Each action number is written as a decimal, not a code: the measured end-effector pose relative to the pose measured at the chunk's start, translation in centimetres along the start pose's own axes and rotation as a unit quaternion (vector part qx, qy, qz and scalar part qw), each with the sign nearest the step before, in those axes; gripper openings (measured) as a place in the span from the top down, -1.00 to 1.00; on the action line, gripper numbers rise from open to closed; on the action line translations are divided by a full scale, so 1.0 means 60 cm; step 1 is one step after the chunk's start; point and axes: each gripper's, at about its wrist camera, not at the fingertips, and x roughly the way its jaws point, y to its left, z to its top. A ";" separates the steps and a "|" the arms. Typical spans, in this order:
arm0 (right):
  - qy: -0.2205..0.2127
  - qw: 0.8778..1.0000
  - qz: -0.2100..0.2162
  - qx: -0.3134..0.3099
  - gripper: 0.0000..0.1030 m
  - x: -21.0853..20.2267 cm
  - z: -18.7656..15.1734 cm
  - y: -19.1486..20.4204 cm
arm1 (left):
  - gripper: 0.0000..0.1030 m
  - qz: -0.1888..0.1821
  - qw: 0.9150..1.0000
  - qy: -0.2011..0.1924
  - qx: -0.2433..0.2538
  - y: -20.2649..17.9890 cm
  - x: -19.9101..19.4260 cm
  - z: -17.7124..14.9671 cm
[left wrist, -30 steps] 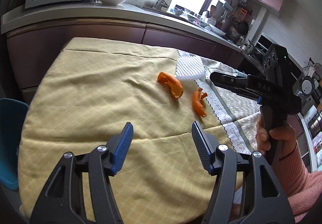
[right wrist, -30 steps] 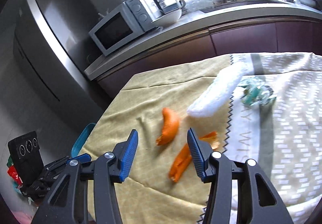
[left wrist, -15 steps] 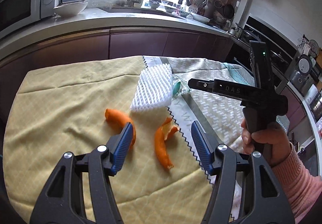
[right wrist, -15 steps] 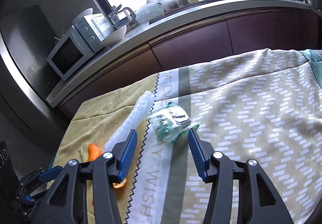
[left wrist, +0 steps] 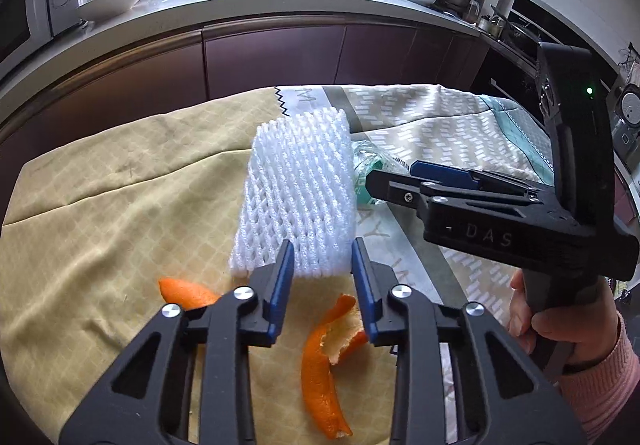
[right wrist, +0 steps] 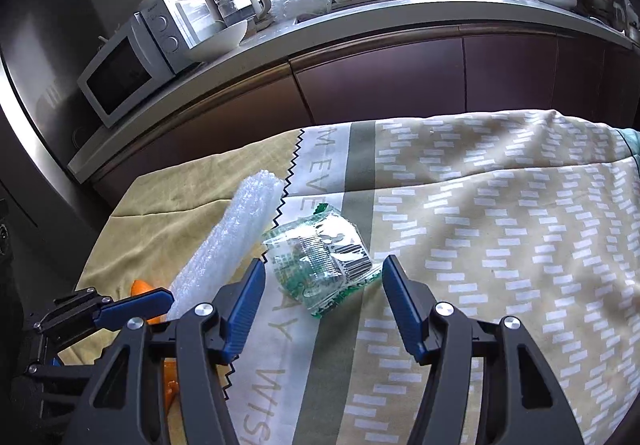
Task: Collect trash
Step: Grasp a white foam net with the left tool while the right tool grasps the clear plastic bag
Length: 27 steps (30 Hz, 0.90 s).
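White foam fruit netting [left wrist: 298, 201] sits between your narrowed left gripper [left wrist: 322, 273], unpinched; your wide right gripper [right wrist: 322, 299] brackets the crinkled green-printed wrapper [right wrist: 324, 261]. Pickup begins: descend, squeeze.

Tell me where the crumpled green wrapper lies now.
In the right wrist view the green wrapper lies on the patterned tablecloth, just ahead of the open right hand-held gripper, with the white foam net on its left.
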 end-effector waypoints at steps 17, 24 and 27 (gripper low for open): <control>-0.029 0.998 0.049 0.028 0.42 -0.050 -0.017 -0.020 | 0.78 0.002 0.999 -0.044 0.003 -0.001 -0.057 -0.019; -0.045 0.994 0.093 0.036 0.42 -0.090 -0.034 -0.005 | 0.78 -0.006 0.997 -0.074 -0.009 0.009 -0.120 -0.040; -0.047 0.993 0.107 0.033 0.42 -0.100 -0.043 0.011 | 0.78 -0.005 0.996 -0.086 -0.013 0.017 -0.148 -0.053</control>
